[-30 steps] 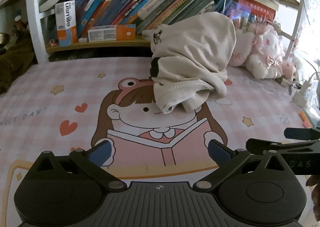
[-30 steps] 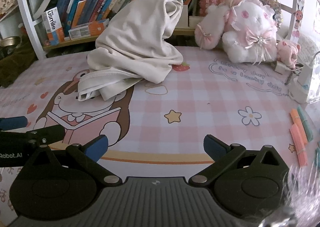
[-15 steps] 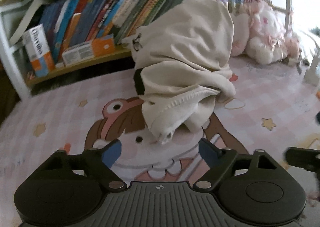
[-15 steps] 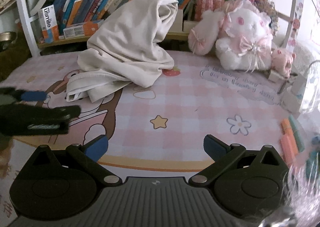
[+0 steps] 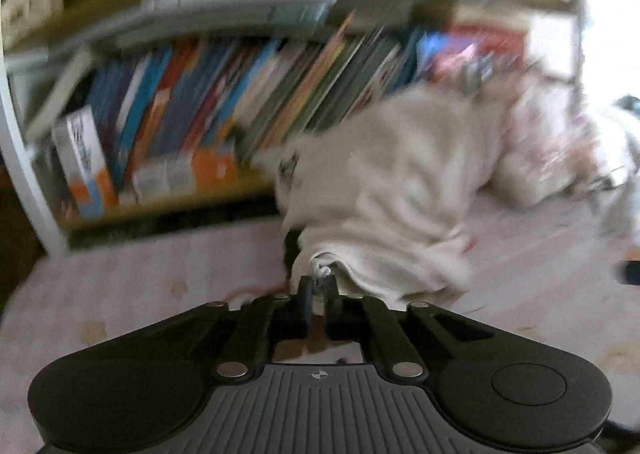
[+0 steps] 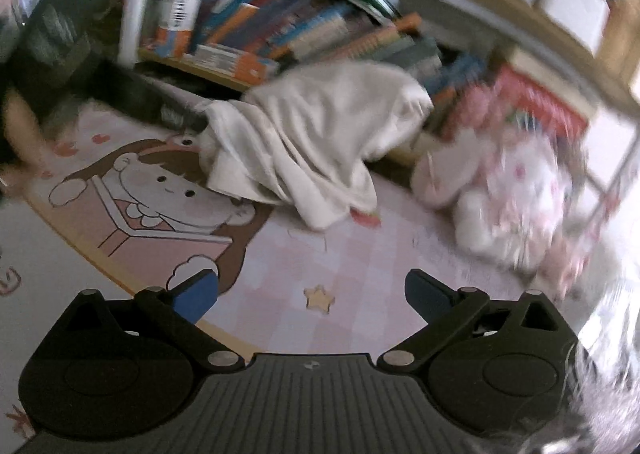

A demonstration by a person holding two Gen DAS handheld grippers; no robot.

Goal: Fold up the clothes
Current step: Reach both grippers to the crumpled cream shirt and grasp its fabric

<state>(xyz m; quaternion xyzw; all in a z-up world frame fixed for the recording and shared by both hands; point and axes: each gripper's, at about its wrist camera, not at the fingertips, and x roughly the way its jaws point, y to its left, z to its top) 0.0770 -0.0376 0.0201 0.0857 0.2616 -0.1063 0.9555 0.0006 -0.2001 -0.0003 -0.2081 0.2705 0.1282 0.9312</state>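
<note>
We are working with the cream garment (image 5: 392, 190), which is lying heaped toward the back edge of the pink cartoon mat (image 6: 360, 254), slumped against the bookshelf (image 5: 200, 126). Its long axis is running from the shelf down toward us, and the low end, a bunched hem, is pointing straight at the left gripper (image 5: 318, 286). That is the relation the next move is hanging on: the left gripper is at the cloth, the right is well apart from it.

The left gripper's jaws are drawn together, and a small twist of the hem is pinched between the tips; the view is blurred, so we are judging the grip narrow. It is pointing moderately downward at the mat.

The right gripper (image 6: 312, 290) is standing wide open with nothing in it, hovering above the mat's front part, with the garment lying ahead and slightly left. It is tilted, rolled to one side. A plush toy (image 6: 512, 190) is sitting to the right of the heap, near it.

We are probably drawing the hem out to spread the garment.
</note>
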